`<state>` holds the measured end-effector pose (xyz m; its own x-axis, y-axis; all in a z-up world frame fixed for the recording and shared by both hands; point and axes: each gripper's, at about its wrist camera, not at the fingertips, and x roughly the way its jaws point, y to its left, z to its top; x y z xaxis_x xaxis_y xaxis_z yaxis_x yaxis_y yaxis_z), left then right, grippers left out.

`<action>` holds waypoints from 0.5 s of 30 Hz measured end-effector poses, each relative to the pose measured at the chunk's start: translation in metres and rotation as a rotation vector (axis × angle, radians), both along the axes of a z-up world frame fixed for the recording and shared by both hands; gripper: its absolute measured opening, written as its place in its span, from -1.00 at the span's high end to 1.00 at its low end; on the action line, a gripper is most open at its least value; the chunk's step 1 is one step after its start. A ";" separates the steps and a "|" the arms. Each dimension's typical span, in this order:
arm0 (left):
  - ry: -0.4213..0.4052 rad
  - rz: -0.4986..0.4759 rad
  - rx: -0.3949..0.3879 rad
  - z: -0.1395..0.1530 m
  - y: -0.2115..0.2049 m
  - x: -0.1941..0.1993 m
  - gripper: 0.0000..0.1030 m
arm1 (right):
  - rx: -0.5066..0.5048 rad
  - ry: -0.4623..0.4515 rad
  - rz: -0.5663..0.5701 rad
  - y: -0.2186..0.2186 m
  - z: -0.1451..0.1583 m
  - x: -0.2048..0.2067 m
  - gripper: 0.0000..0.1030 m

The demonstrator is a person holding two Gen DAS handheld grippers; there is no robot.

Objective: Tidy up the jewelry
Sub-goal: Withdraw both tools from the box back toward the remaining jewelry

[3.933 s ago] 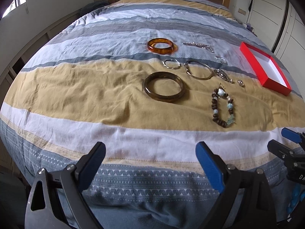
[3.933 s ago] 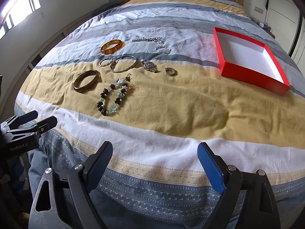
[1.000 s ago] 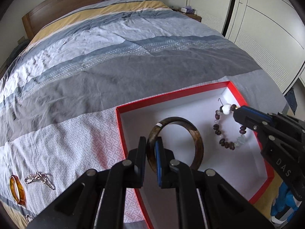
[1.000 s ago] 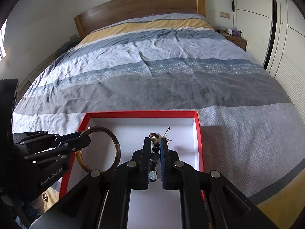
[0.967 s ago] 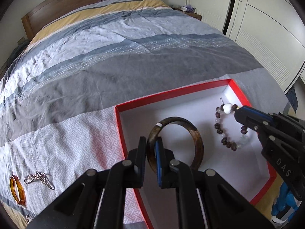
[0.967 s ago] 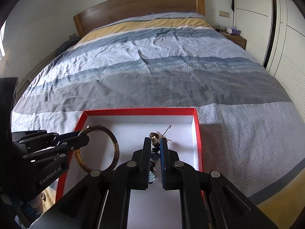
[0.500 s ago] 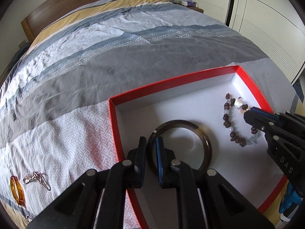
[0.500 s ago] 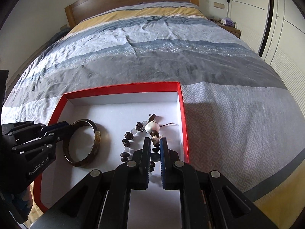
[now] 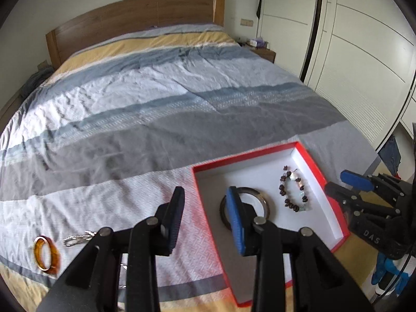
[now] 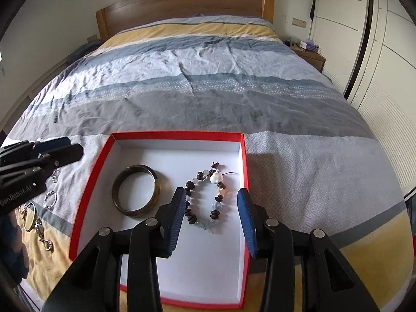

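Both my hand-held grippers gape wide and empty; translucent amber bangle (image 9: 46,257) lies far left of my left hand-held gripper (image 9: 205,217), the nearer one.

1. Location type: home bedroom.
2. Bed (image 10: 208,98): fills the view; striped duvet in grey, blue, white and yellow.
3. Headboard (image 10: 182,2): wooden, at 12 o'clock, against a plain white wall.
4. Wardrobe doors (image 9: 351,52): white, full height, at 2 o'clock.
5. Nightstand (image 10: 309,52): wooden, at 1 o'clock, beside the bed; small items on top.
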<state>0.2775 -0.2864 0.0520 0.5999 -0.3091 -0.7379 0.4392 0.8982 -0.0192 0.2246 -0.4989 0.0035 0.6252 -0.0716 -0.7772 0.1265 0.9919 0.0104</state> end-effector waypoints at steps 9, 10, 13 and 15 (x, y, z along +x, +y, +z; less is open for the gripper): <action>-0.124 0.094 -0.030 0.106 0.130 -0.074 0.27 | 0.003 -0.101 0.048 0.040 0.079 -0.086 0.13; -0.135 0.113 -0.022 0.113 0.146 -0.083 0.27 | 0.006 -0.108 0.057 0.047 0.085 -0.096 0.13; -0.161 0.164 -0.007 0.126 0.193 -0.113 0.26 | 0.025 -0.125 0.087 0.068 0.097 -0.125 0.11; -0.161 0.204 0.003 0.128 0.221 -0.132 0.14 | 0.036 -0.133 0.106 0.083 0.101 -0.144 0.10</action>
